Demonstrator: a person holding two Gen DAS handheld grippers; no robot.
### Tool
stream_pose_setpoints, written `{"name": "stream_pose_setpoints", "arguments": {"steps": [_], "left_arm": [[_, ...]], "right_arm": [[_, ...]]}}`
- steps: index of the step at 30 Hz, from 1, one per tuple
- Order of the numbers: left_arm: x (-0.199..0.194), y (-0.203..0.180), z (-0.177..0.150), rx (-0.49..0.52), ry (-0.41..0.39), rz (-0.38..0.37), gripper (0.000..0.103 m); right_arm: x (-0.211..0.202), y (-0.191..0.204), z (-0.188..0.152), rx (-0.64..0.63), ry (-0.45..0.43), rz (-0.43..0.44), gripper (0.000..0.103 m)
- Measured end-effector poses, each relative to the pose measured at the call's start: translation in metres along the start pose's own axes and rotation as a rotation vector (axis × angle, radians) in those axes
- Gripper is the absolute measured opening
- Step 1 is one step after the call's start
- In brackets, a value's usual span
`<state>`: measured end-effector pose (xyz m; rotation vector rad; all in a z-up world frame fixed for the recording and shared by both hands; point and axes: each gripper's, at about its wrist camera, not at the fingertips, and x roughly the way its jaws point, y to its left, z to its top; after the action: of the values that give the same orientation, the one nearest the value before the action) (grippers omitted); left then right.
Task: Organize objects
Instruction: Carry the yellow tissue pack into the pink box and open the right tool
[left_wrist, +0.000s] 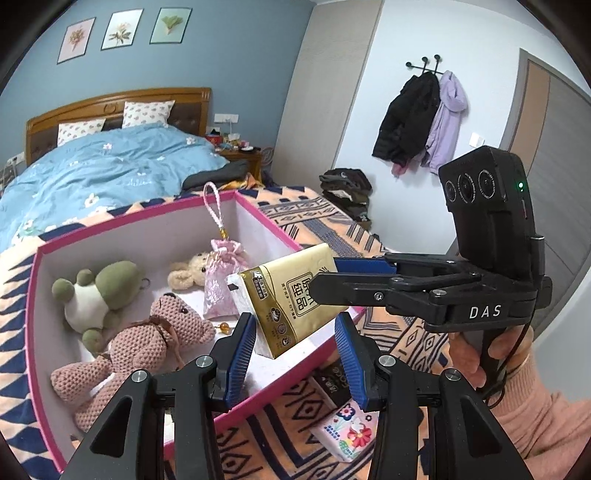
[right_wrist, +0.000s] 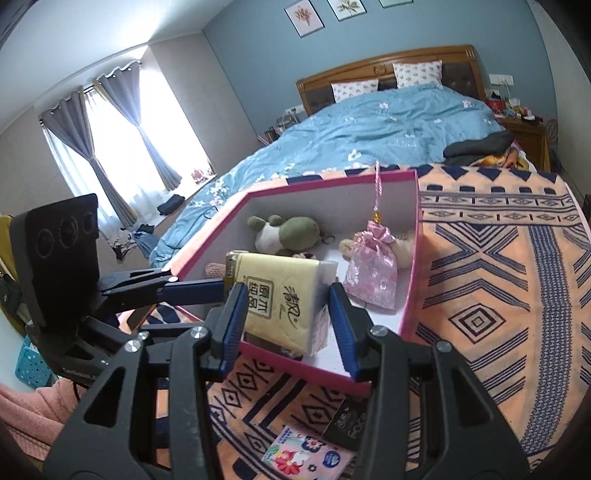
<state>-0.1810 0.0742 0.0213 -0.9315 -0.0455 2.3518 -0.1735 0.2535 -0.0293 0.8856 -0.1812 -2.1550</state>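
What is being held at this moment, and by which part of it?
The right gripper holds the gold tissue pack by its two opposite side edges. The left gripper is open around the pack's lower end, and no firm grip shows there.

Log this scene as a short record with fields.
surface: blanket on a bed
box: pink rim, open top
in box: frog, pink bear, beige bear, sachet
right claw: shut on gold tissue pack, tilted over the box's near corner
left claw: open, a pad on either side of the pack's lower end
outside box: floral pack and dark pack on the blanket
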Motion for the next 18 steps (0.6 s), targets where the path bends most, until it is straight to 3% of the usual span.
{"name": "stream_pose_setpoints", "arguments": {"steps": [18], "left_arm": [[0.036, 0.019, -0.005, -0.076, 0.104, -0.023, 0.044]], "right_arm": [[0.033, -0.026, -0.001, 0.066, 0.118, -0.049, 0.048]]}}
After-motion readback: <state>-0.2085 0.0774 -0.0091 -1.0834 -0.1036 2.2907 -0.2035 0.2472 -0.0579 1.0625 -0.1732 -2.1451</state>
